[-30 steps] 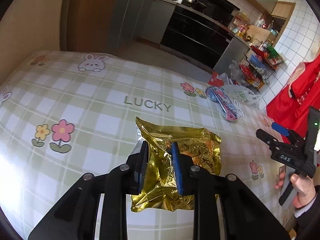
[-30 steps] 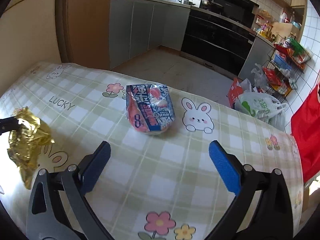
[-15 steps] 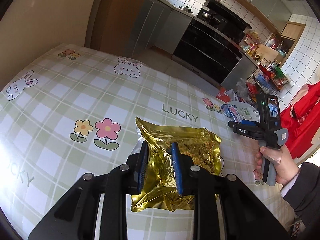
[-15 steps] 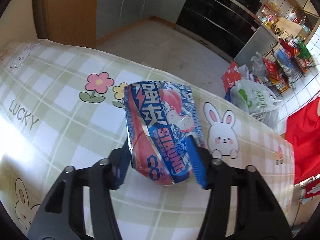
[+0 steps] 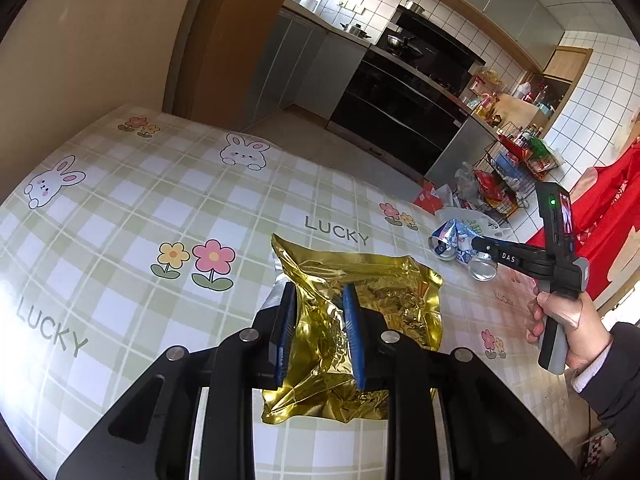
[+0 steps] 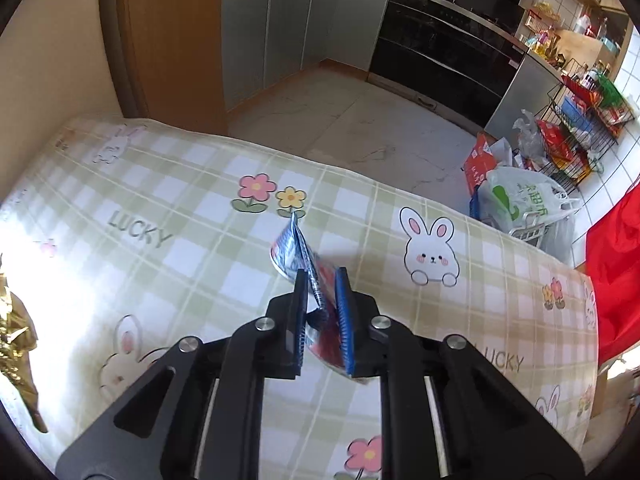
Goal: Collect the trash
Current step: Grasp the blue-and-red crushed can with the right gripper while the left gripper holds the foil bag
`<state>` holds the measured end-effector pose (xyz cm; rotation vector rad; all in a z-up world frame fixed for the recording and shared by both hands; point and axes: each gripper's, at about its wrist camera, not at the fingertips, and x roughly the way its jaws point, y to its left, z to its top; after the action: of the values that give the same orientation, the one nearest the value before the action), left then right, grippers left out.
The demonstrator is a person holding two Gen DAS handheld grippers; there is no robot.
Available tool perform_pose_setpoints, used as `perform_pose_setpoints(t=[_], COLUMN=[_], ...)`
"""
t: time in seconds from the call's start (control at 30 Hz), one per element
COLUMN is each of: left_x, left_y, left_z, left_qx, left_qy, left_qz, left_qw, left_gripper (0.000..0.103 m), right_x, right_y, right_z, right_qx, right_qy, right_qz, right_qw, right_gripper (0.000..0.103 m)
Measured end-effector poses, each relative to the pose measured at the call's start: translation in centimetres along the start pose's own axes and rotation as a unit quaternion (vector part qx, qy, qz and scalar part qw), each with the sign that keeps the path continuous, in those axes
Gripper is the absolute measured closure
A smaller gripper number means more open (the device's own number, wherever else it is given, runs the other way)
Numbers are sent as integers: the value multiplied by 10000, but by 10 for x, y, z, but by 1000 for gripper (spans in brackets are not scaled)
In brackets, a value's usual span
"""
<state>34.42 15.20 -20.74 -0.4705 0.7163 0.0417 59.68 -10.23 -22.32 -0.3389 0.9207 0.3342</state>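
Observation:
A crumpled gold foil bag (image 5: 384,304) hangs just above the checked tablecloth (image 5: 120,208), and my left gripper (image 5: 318,292) is shut on its near half. The bag's edge also shows at the left rim of the right wrist view (image 6: 16,344). A blue and red drink can (image 6: 290,248) is squashed flat between the blue pads of my right gripper (image 6: 322,276), whose jaws are closing tight on it, and it is lifted off the cloth. In the left wrist view the same can (image 5: 448,234) sticks out of the right gripper (image 5: 476,242), held by a person's hand (image 5: 560,320).
The table's far edge drops to a tiled kitchen floor. Beyond it stand a white plastic bag (image 6: 520,200), a red carton (image 6: 478,156) and a wire rack of packets (image 6: 580,120). Red cloth (image 6: 616,272) hangs at the right. A wooden door (image 6: 172,40) is at the back left.
My right gripper went from wide open in front of the can to closed on it, flattening it and lifting it. My left gripper drew back and rose with the gold bag.

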Motion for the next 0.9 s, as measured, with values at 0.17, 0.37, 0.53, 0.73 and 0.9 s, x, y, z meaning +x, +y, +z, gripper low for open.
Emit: perform_pose_setpoints(t=[0.17,0.37,0.53,0.73,0.9], left_x=[-25,-59,-87,-121,-149], left_y=[-6,-13,-19,-23,-22], left_z=[-5,-18,-29,-42,-54], left_qx=[64,137,198,301,334], left_qy=[-71,-146,-202,-336,-419], left_qz=[-47,-121,-176,-122,-61], left_qw=[9999,9997,9994,9989,9985], left_gripper=[80,80,80,80,80], right_x=[-39,-87,-130,-188,-233], right_y=[12,28,38,51,62], right_z=[-18,-41,-62,-97,-127], right_qx=[-10,-60,-102,-46,-15], right_qy=[-123,-262,-450,-721,-946], right_qz=[212,471,608,889,1136], right_qw=[9997,9985,9971,9934,9890], right_gripper=[89,90,90,90,90])
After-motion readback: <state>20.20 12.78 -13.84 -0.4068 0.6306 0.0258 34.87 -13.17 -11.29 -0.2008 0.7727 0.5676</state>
